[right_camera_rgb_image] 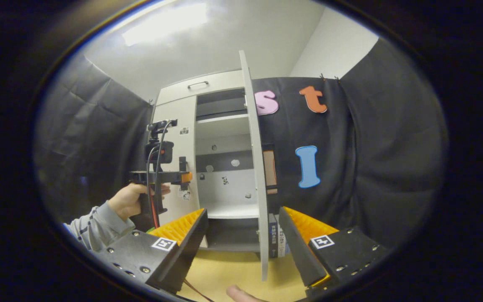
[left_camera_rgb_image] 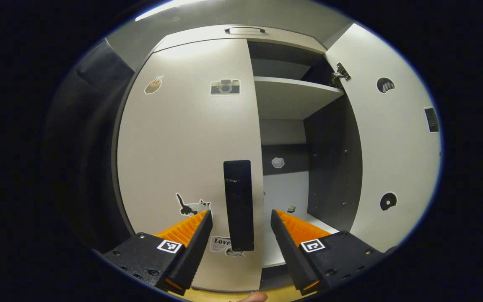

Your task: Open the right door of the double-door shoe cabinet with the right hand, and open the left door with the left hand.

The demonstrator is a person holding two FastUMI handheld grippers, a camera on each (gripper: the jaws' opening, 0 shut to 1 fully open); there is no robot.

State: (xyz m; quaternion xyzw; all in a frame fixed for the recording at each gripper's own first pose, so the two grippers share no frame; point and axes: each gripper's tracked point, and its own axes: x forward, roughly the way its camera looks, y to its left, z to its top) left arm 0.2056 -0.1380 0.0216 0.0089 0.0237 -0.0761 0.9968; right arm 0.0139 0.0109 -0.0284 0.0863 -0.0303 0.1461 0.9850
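I see the pale grey double-door shoe cabinet (left_camera_rgb_image: 266, 35) dead ahead in the left gripper view. Its right door (left_camera_rgb_image: 392, 138) stands swung wide at three o'clock, baring a grey shelf (left_camera_rgb_image: 292, 90) inside. The left door (left_camera_rgb_image: 191, 138) sits shut at nine o'clock, its upright black bar handle (left_camera_rgb_image: 238, 205) framed between my left gripper (left_camera_rgb_image: 241, 218) fingers, jaws spread wide, not touching it. In the right gripper view, my right gripper (right_camera_rgb_image: 243, 222) has jaws apart, the open door's edge at twelve o'clock between them, untouched. At nine o'clock a hand (right_camera_rgb_image: 130, 199) holds the other gripper against the closed door.
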